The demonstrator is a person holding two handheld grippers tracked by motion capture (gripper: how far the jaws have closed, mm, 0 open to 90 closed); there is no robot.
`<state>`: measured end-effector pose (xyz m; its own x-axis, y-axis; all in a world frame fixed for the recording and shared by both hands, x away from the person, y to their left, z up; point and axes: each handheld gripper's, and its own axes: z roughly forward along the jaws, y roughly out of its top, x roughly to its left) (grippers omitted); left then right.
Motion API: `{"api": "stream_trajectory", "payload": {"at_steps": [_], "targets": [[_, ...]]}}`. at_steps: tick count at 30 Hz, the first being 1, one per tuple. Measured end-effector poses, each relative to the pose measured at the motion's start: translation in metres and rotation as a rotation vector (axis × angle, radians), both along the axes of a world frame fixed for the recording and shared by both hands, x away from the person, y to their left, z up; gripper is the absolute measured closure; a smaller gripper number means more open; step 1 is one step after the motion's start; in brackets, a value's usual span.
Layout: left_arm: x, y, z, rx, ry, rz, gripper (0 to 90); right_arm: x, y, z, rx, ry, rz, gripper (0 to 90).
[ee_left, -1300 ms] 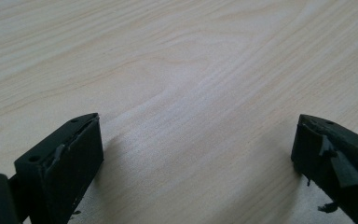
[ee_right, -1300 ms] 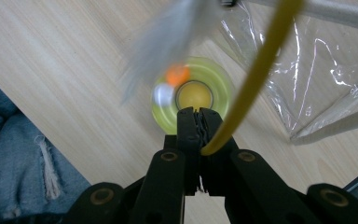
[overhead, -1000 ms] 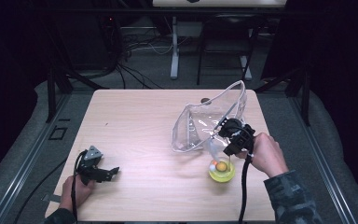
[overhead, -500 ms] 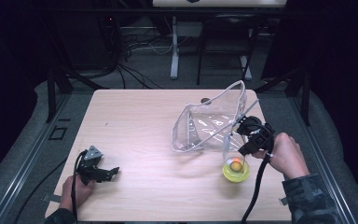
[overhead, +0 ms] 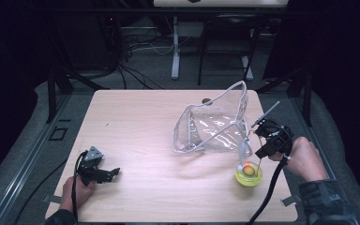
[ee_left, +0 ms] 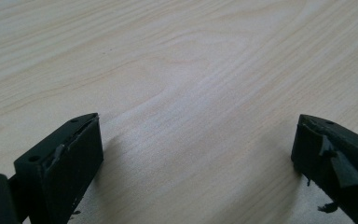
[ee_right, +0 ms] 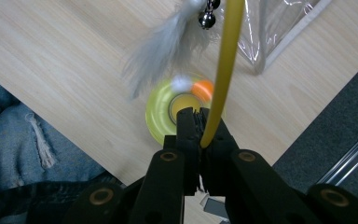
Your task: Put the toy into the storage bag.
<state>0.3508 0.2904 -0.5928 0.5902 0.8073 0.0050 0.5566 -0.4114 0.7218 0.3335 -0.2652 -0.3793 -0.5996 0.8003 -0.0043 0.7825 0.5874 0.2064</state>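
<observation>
We carry a cat wand toy away from the clear pouch

Our right gripper (ee_right: 200,122) clamps the yellow wand (ee_right: 223,65), now farther right beside the clear pouch (overhead: 215,124), above the yellow disc (overhead: 249,176); our left gripper (ee_left: 196,154) rests open, unmoved

No legible text, label or number anywhere.

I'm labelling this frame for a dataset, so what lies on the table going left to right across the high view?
Left gripper, open and resting low on the pale wooden table → clear plastic zip pouch → round yellow toy dish with an orange ball → right gripper, shut on a thin yellow wand with a grey feather.
</observation>
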Motion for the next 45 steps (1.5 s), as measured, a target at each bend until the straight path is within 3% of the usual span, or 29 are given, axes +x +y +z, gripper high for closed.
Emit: {"api": "stream_trajectory", "payload": {"at_steps": [4, 19, 21, 30, 42, 45], "targets": [[0.0, 0.0, 0.0, 0.001, -0.001, 0.002, 2.2, 0.0, -0.009, 0.0, 0.024, 0.003, -0.027, 87.0], [0.0, 0.0, 0.0, 0.001, -0.002, 0.002, 2.2, 0.008, -0.043, 0.007, -0.006, 0.007, -0.123, 87.0], [0.0, 0.0, 0.0, 0.0, 0.0, 0.0, 2.3, 0.011, -0.046, 0.011, -0.021, 0.026, -0.124, 87.0], [0.0, 0.0, 0.0, 0.001, -0.002, 0.002, 2.2, 0.022, -0.053, 0.019, -0.008, 0.001, -0.16, 87.0], [0.0, 0.0, 0.0, -0.001, 0.001, -0.001, 2.2, 0.04, -0.05, 0.033, -0.061, 0.002, -0.156, 87.0], [0.0, 0.0, 0.0, -0.004, 0.003, 0.0, 2.1, 0.041, -0.049, 0.037, -0.042, -0.018, -0.176, 87.0]]}}
